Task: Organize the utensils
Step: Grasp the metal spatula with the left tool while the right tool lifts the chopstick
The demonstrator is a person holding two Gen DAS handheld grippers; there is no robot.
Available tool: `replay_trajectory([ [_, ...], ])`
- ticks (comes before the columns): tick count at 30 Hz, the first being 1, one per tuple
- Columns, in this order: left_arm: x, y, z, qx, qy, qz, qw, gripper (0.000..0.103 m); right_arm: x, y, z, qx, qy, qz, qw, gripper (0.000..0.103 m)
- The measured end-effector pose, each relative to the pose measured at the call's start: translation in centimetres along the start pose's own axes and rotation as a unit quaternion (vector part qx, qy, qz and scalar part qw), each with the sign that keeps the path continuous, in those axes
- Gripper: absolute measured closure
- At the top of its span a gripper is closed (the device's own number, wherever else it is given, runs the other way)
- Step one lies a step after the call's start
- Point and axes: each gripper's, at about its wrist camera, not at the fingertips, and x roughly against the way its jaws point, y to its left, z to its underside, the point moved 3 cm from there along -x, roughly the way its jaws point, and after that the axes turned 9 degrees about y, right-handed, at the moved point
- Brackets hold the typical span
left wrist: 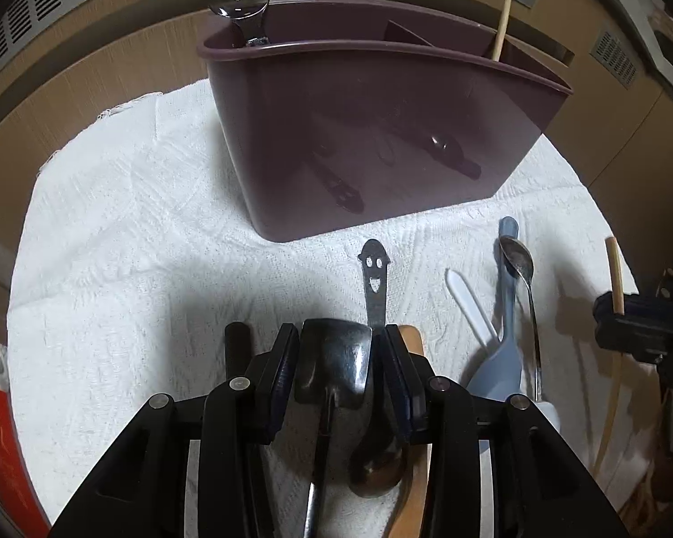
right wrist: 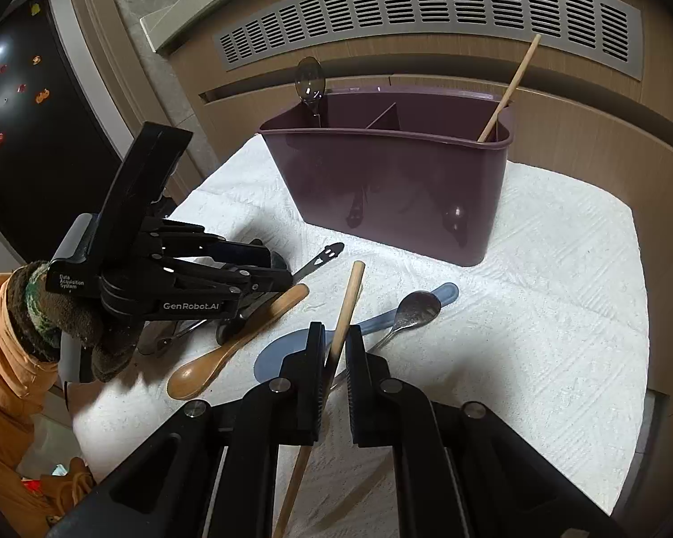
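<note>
The right gripper [right wrist: 335,358] clamps a wooden chopstick [right wrist: 345,309] above the white towel [right wrist: 538,296]; the left gripper [left wrist: 335,349], half open, straddles a steel ladle [left wrist: 334,358] lying before the purple caddy [left wrist: 381,143]

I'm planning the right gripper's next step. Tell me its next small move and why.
Probably lift the wooden chopstick and carry it toward the purple caddy. The right gripper is already shut on it, and a matching chopstick stands in the caddy's right compartment, so it likely belongs there.
</note>
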Motion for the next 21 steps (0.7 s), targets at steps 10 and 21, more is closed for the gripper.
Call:
replay_trajectory([
  [10,1.7,-0.5,2.2,0.016,-0.055,-0.016,0.9982,0.07,1.1,0.6,0.5,-0.007,-0.009,0.018,1.0,0.095],
  [21,12.3,-2.3,8.6,0.054,-0.227,-0.035,0.9719,0.07,4.3,2.7,1.3,0.015,-0.047,0.045,0.998,0.096],
])
